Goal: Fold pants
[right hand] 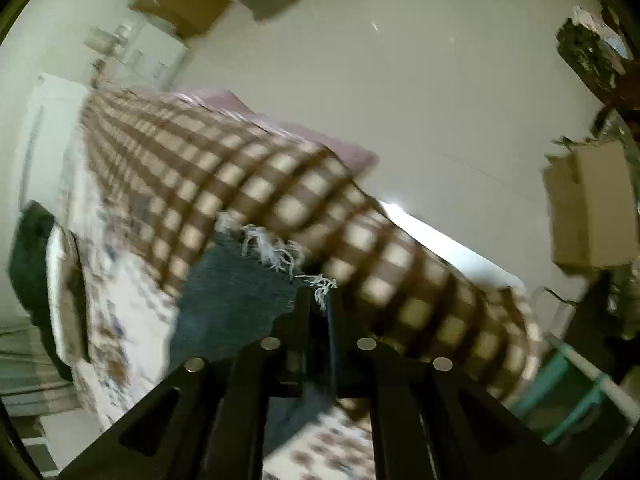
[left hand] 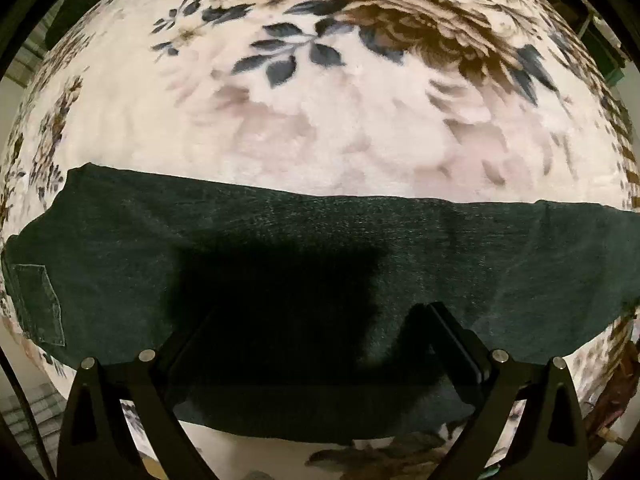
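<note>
Right tongs (right hand: 318,300) pinch the pants' (left hand: 320,240) frayed hem (right hand: 276,252) to carry the fold; left tongs (left hand: 320,320) hover spread above the cloth.

We cannot make out the left gripper's (left hand: 316,320) fingertips: they sink into black shadow on the pants (left hand: 320,216), so any contact there is unclear to us. The pants run off the right edge, and their near hem is partly hidden by the gripper's arms. In the right wrist view everything is smeared by motion; the checked cloth (right hand: 280,200) and floral blanket (right hand: 132,320) blur together. The right gripper's (right hand: 320,300) fingers cover the frayed pant edge (right hand: 276,252) where they meet. Boxes (right hand: 588,200) at the rim are too blurred to identify.
</note>
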The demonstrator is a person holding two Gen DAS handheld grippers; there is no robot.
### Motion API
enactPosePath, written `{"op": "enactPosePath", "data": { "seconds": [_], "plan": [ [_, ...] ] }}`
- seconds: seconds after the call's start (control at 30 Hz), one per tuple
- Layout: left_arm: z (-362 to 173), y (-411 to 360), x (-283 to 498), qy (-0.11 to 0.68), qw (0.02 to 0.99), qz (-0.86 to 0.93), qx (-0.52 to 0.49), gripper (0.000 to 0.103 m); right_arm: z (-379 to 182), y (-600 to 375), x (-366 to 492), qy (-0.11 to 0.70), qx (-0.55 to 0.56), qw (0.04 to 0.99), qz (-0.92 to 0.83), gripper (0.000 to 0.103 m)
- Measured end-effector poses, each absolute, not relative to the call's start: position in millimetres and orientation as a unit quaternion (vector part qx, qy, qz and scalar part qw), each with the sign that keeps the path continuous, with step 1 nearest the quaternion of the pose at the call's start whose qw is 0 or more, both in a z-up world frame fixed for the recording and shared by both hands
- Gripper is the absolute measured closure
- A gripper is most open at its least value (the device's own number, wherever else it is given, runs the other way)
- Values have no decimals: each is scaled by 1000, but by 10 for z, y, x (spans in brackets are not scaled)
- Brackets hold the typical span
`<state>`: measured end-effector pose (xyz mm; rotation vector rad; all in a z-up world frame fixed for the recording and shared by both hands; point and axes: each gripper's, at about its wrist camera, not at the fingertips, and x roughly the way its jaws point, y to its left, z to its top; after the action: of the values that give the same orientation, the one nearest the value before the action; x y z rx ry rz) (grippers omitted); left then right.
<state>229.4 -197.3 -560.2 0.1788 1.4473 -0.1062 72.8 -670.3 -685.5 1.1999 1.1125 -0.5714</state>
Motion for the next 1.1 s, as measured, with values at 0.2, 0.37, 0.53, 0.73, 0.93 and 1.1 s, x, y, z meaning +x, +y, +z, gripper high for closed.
{"op": "enactPosePath", "data": {
  "seconds": [0.2,0.37,0.53,0.73,0.93,1.1],
  "plan": [
    [-5560,-1976,2202,663,744,-53,63,1,-7014,-6707,603,442,629,610,-194,72],
    [-5630,-2023,2086,667,740,-55,58,1,-7330,-6578,793,494,607,583,-220,72],
    [-5715,-1965,2081,667,741,-53,60,1,-7255,-6530,945,485,580,613,-228,74],
    [-5711,-1810,2094,663,745,-50,55,1,-6939,-6431,905,455,558,652,-238,99],
    [-5620,-1823,2084,654,751,-65,60,1,-6688,-6402,603,445,559,648,-264,99],
    [-5691,-1948,2119,655,749,-70,71,1,-7166,-6505,469,481,583,613,-231,88]
  ]
}}
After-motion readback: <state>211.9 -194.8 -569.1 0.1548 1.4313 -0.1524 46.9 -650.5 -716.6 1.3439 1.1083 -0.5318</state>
